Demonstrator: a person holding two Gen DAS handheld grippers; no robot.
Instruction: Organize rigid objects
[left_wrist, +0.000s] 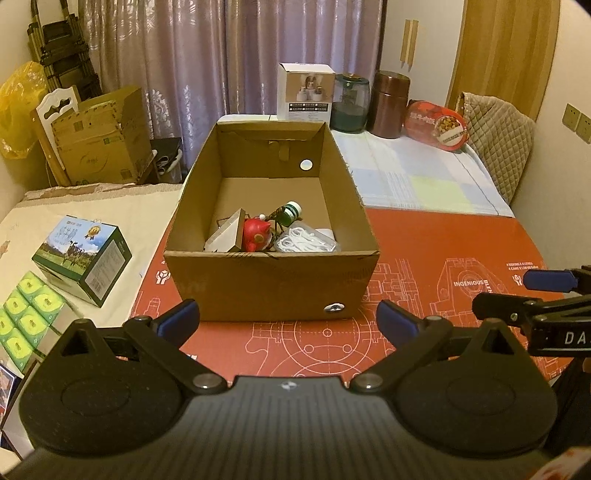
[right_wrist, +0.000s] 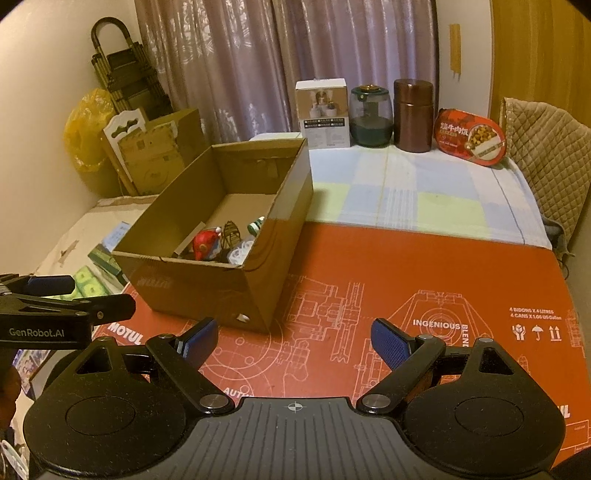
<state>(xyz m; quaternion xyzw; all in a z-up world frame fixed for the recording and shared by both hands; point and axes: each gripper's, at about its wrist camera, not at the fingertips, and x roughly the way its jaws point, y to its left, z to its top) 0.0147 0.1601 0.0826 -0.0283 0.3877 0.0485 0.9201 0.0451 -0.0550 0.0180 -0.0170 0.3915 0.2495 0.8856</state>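
An open cardboard box (left_wrist: 271, 280) (right_wrist: 207, 284) stands on the red printed mat (left_wrist: 424, 251) (right_wrist: 424, 280). Inside it lie a red figurine (left_wrist: 256, 233) (right_wrist: 204, 243), a green bottle with a white cap (left_wrist: 290, 213) (right_wrist: 255, 225), a clear case of white cable (left_wrist: 308, 242) (right_wrist: 238, 253), a wire cage ornament (right_wrist: 229, 232) and a grey folded card (left_wrist: 225, 236). My left gripper (left_wrist: 288, 321) hovers open just in front of the box, nothing between its blue pads. My right gripper (right_wrist: 293, 341) is open and empty over the mat, right of the box.
At the back stand a white carton (left_wrist: 306, 96) (right_wrist: 324, 112), a green glass jar (left_wrist: 349, 103) (right_wrist: 370, 116), a brown canister (left_wrist: 390, 104) (right_wrist: 413, 115) and a red food tray (left_wrist: 437, 127) (right_wrist: 470, 137). A milk carton box (left_wrist: 84, 254) and green tissue packs (left_wrist: 27, 317) lie left.
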